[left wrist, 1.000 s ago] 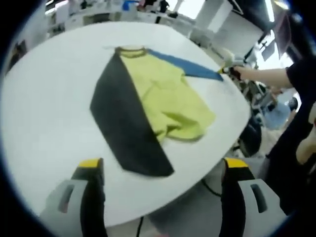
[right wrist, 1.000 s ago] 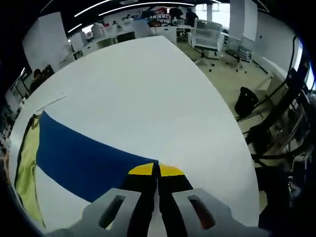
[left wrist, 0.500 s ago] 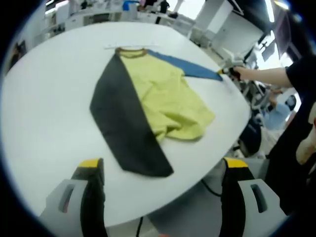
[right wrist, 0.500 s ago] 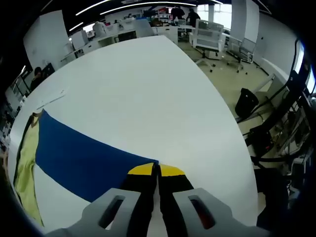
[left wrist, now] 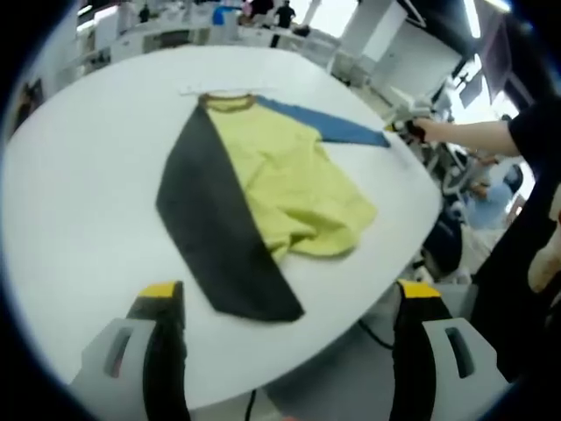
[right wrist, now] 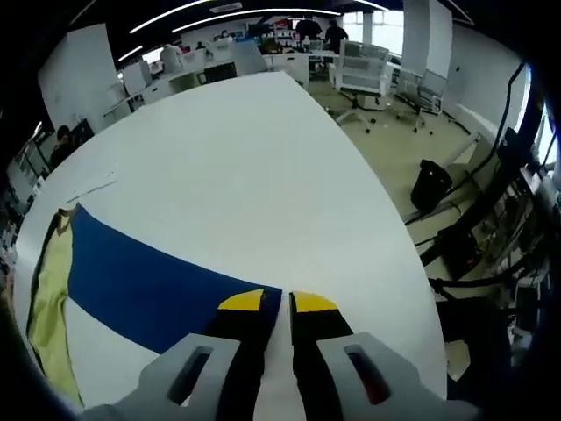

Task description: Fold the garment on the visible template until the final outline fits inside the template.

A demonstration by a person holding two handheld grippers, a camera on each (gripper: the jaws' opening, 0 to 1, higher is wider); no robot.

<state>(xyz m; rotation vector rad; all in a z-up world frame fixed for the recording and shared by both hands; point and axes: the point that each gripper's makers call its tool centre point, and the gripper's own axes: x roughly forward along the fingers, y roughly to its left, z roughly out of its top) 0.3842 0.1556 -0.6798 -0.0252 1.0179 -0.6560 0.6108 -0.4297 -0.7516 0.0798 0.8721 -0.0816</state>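
Blue sleeve [right wrist: 149,281] off shirt [left wrist: 280,189], cuff between barely parted right gripper [right wrist: 277,303]; left gripper [left wrist: 285,303] open, empty. Risk: cuff slipping.

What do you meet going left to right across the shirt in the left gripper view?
Black sleeve → yellow body → blue sleeve → the right claw at the blue sleeve's tip, by the table edge.
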